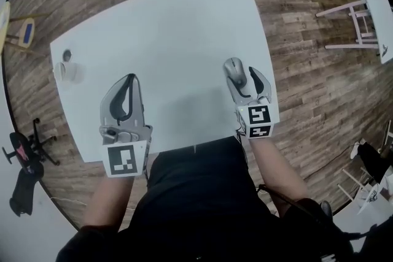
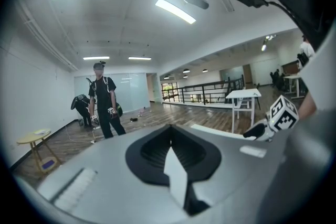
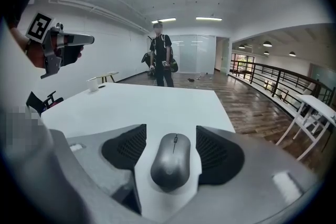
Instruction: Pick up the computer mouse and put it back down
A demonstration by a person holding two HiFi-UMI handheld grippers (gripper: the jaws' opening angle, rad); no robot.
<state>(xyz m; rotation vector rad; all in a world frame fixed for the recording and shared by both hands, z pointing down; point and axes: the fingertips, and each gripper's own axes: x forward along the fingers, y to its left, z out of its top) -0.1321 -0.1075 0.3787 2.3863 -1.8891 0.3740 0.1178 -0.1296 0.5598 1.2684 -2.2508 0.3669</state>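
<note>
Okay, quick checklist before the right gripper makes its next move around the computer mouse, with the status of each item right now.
1. Computer mouse lies flat on the white table: ok.
2. Mouse sits centred between the right gripper jaws: ok.
3. Jaws apart, pads not pressing on the mouse, a gap on each side: ok.
4. Left gripper out of the way: ok; it is off to the left, jaws together, empty.
5. Cup clear of the work area: ok, at the far left corner.
6. Margin to the table's right edge: cannot tell; looks close in the head view.
</note>
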